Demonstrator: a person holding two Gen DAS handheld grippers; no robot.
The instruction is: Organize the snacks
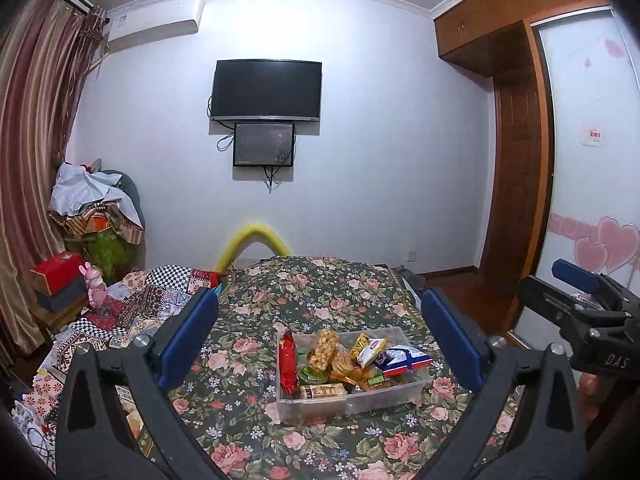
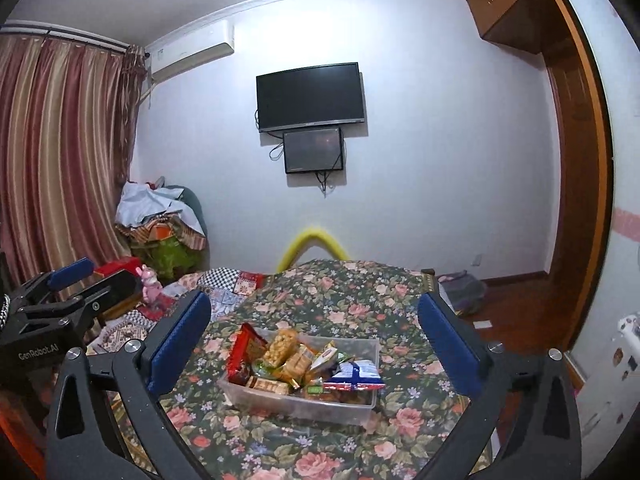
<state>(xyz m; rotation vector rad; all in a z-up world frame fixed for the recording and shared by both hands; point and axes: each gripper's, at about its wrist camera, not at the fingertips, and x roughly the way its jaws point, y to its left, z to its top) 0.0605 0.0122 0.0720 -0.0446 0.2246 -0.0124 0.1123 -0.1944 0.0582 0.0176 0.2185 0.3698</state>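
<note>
A clear plastic bin (image 1: 384, 398) (image 2: 256, 398) sits on the floral bedspread, filled with several snack packets: a red packet (image 1: 287, 364) (image 2: 245, 354) standing at its left end, a peanut bar (image 1: 322, 350) (image 2: 280, 346) and a blue and white packet (image 1: 402, 360) (image 2: 356, 374) on the right. My left gripper (image 1: 320, 338) is open and empty, raised in front of the bin. My right gripper (image 2: 316, 344) is open and empty, also raised before the bin. Each gripper shows at the edge of the other's view, the right one (image 1: 580, 292) and the left one (image 2: 72, 280).
The floral bedspread (image 1: 320, 288) covers the bed, with a patchwork quilt (image 1: 152, 300) at its left. A pink toy (image 1: 94, 284) and red box (image 1: 56, 270) stand left. A wardrobe (image 1: 520, 160) and wood floor lie right. A TV (image 1: 266, 90) hangs on the far wall.
</note>
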